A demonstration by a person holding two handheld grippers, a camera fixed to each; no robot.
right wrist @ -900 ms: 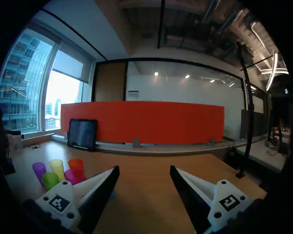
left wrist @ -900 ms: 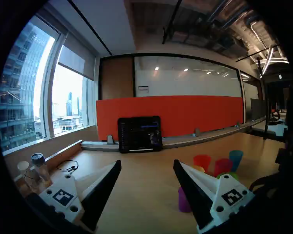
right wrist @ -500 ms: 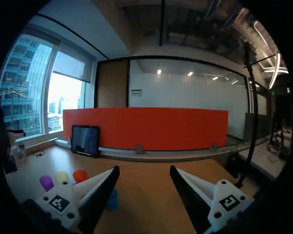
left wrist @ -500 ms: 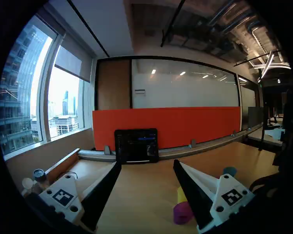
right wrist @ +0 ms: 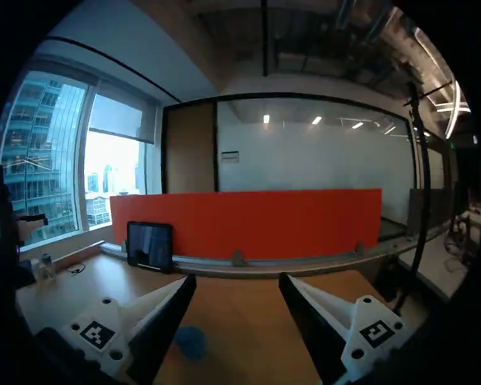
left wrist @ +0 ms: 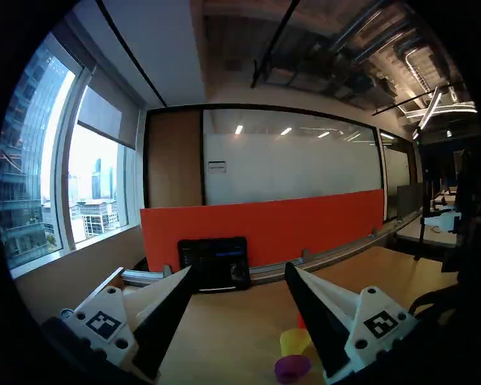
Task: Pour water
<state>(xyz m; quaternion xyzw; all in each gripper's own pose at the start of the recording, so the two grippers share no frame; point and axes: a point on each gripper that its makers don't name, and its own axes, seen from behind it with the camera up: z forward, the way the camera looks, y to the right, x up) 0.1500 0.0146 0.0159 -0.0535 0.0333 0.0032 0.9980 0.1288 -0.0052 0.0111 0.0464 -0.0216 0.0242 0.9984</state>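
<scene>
In the left gripper view, the left gripper (left wrist: 238, 268) reaches forward with its jaws spread wide and empty. Its two fingers (left wrist: 160, 314) are dark wedges that taper to points, one at each lower corner. Each is backed by a white mount (left wrist: 369, 324) carrying a square black-and-white marker (left wrist: 104, 325). In the right gripper view, the right gripper (right wrist: 237, 277) has the same pose: jaws wide apart and empty, tips aimed straight ahead and roughly level. Its own fingers (right wrist: 308, 321) are likewise dark and tapered. They sit on white mounts (right wrist: 109, 327), each with one square marker (right wrist: 376, 333) facing the camera.
</scene>
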